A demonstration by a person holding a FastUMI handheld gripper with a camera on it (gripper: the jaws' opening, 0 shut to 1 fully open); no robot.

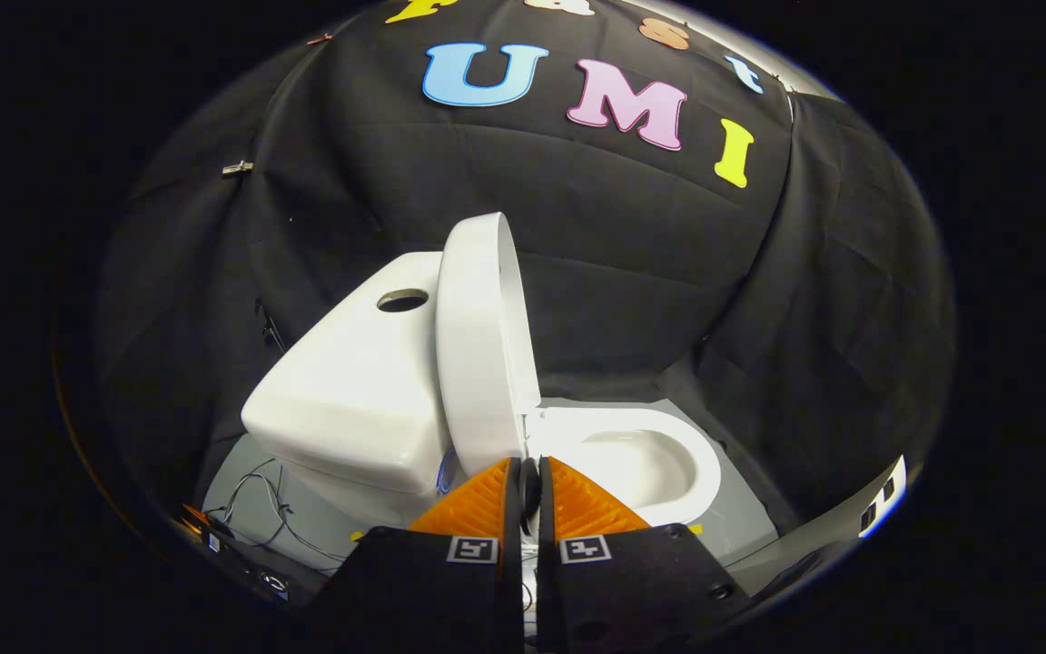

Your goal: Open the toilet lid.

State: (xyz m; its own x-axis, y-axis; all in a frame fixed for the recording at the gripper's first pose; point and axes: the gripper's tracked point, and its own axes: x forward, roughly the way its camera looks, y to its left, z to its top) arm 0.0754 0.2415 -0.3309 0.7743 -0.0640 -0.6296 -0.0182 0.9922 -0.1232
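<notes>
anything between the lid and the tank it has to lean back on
Nothing visible. The lid already stands upright against the tank, with no object between them. The claw sits at the lid's lower edge, fingers nearly closed; whether they pinch the lid is unclear.

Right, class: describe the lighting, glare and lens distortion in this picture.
Gripper view: fisheye bends the black cloth wall; the glossy white ceramic toilet tank is brightly lit with soft sheen, its raised white plastic lid sharp; the gripper has its jaws nearly closed, close and slightly soft.
</notes>
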